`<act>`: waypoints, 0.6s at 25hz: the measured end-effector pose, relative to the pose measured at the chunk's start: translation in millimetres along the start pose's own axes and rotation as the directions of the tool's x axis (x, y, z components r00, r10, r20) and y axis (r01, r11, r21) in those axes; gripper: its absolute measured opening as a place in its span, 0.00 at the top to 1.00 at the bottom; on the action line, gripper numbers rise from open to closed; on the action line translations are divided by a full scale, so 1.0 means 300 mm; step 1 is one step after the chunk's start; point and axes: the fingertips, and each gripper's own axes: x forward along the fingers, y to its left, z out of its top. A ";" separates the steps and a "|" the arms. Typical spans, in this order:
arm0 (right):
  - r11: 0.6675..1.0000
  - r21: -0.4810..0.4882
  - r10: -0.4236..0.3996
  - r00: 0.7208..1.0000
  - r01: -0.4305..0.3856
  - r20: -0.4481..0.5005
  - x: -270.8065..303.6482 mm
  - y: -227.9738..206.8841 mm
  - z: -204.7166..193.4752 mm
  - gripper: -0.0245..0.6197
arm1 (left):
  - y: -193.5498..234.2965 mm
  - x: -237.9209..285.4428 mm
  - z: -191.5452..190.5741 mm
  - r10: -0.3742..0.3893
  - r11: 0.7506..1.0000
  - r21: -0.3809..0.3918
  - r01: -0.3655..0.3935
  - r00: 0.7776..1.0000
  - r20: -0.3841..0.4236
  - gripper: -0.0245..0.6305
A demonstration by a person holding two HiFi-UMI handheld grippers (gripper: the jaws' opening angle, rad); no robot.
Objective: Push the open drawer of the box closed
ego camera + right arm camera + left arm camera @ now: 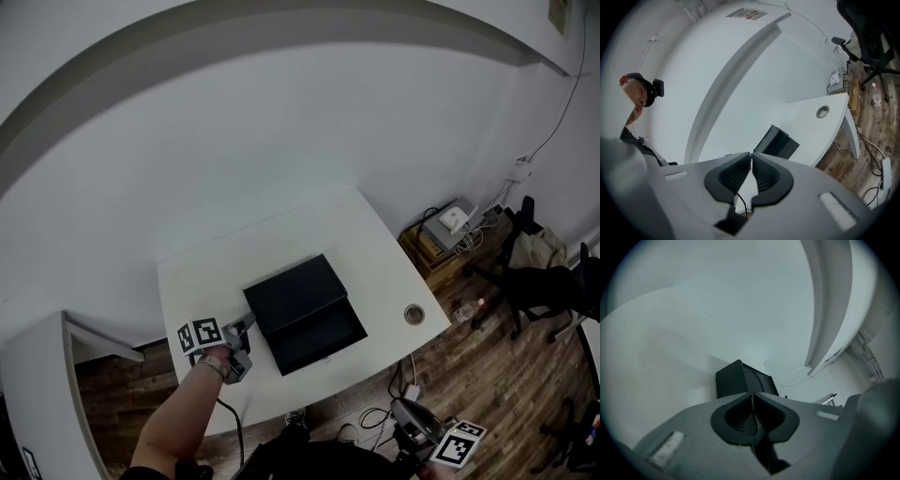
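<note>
Black box (298, 289) on the white table (370, 244) lies just right of the left claw (246, 328), whose tips are close beside its near left corner; whether they touch I cannot tell. That claw's jaws are pressed together with nothing between them. The drawer (323, 345) stands pulled out toward the person, farther right of the tips and nearer. The right claw (751, 158) hangs off the table's near edge, well apart from the box, its jaws all but together and empty. Box and drawer together run long from the person toward the wall, with the drawer's front facing the person. To close it well, I judge the closed tips should meet the middle of that front and push straight toward the wall; an off-centre push could skew the drawer or slide the box
</note>
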 end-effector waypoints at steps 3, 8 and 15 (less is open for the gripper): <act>1.000 0.000 0.004 1.000 -0.004 -0.002 0.014 0.002 0.000 0.93 | -0.003 0.004 -0.003 0.000 1.000 -0.008 -0.001 1.000 -0.015 0.93; 1.000 0.001 0.012 1.000 -0.012 -0.014 0.038 0.007 0.003 0.93 | -0.003 0.004 0.001 0.031 1.000 0.000 -0.031 0.999 -0.030 0.88; 1.000 -0.006 -0.014 0.996 0.013 -0.084 0.085 -0.034 -0.048 0.93 | 0.053 0.046 -0.005 0.075 0.997 -0.022 -0.076 0.994 -0.074 0.79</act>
